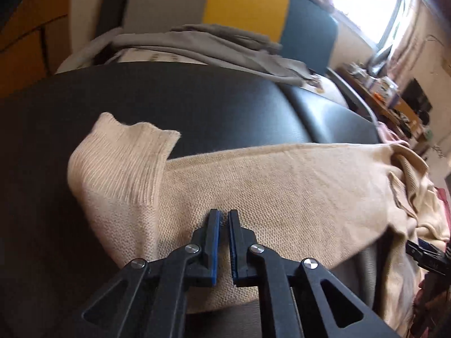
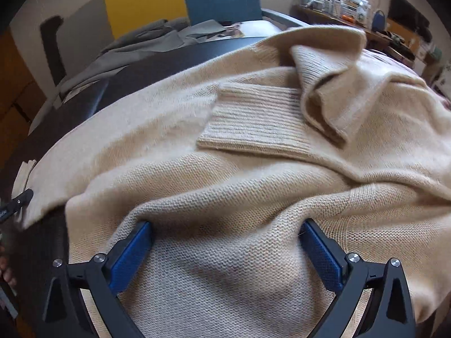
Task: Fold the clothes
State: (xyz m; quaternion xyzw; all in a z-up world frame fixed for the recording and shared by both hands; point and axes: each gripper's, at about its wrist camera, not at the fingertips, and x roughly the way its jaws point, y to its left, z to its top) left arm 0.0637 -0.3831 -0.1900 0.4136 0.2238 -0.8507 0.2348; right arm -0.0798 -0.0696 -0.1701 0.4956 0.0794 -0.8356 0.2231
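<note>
One beige knitted sweater [image 2: 174, 146] is spread across a dark surface [image 1: 169, 98]; one grey garment [image 1: 214, 42] is seen lying behind it. Two tools are in view. The left tool [image 1: 224, 217] is nearly pressed together, a narrow gap left between its blue pads, its tips against the knit near a ribbed cuff [image 1: 118, 152]; whether cloth is pinched cannot be told. The right tool [image 2: 225, 229] is spread wide, with a raised fold of sweater between its fingers. Yellow and blue panels, a window and a cluttered shelf are seen behind.

Beige knitted sweater [image 2: 225, 169] (ribbed cuffs), matt dark tabletop [image 1: 141, 98], textured blue pads [image 2: 321, 250]
</note>
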